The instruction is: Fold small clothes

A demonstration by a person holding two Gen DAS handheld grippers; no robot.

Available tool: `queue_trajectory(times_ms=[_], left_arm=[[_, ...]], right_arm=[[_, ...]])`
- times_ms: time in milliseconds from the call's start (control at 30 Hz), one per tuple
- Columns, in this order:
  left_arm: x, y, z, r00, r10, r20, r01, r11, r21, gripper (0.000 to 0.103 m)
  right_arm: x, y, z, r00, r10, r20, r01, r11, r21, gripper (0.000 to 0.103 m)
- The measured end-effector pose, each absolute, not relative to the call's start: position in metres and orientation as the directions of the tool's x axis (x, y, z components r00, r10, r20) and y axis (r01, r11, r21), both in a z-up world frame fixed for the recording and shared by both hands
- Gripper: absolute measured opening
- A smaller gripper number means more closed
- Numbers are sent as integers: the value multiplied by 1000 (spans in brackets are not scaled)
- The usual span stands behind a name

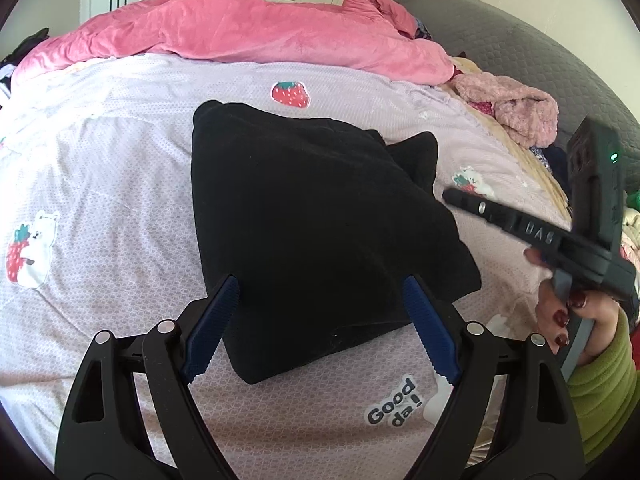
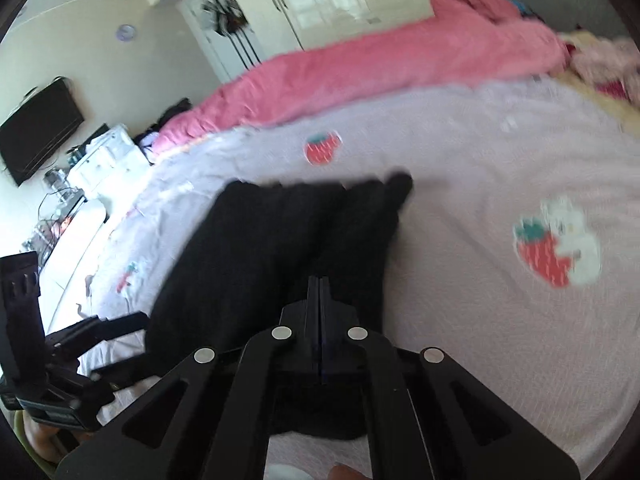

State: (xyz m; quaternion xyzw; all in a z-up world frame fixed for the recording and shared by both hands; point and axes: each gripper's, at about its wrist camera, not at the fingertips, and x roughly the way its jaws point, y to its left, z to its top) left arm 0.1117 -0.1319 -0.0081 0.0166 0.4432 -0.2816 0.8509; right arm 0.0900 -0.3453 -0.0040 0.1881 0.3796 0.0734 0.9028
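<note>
A black garment (image 1: 312, 216), folded into a thick pad, lies on the lilac strawberry-print bedsheet (image 1: 100, 160). My left gripper (image 1: 320, 284) is open, and its blue pads (image 1: 212, 328) stand either side of the garment's near corner without pressing it. My right gripper (image 1: 450, 195) comes in from the right, held by a hand with red nails (image 1: 560, 316) in a green sleeve; its tip hovers just off the garment's right edge. In the blurred right wrist view that gripper (image 2: 320, 284) is shut, fingers together over the black garment (image 2: 272, 248), with nothing seen between them.
A rumpled pink duvet (image 1: 240, 36) lies along the bed's far side. A fluffy pink garment (image 1: 516, 108) and other clothes are piled at the right by the grey headboard (image 1: 500, 40). A television (image 2: 40, 136) and cluttered furniture stand beyond the bed's left edge.
</note>
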Motion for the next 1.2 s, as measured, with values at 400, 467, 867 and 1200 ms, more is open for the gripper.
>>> queue_trajectory(times_ms=[400, 467, 867, 1200], left_arm=[[107, -133, -14, 453, -453, -768, 499, 843, -202, 77], [106, -132, -15, 446, -464, -766, 501, 838, -216, 77], [91, -122, -2, 471, -466, -749, 490, 844, -218, 90], [60, -103, 23, 559, -416, -717, 453, 878, -156, 94]], right_arm=[[93, -332, -14, 622, 419, -661, -28, 856, 516, 27], [92, -325, -24, 603, 358, -713, -11, 898, 441, 27], [44, -317, 28, 745, 244, -621, -57, 951, 305, 57], [-11, -317, 55, 841, 135, -524, -1, 969, 248, 95]])
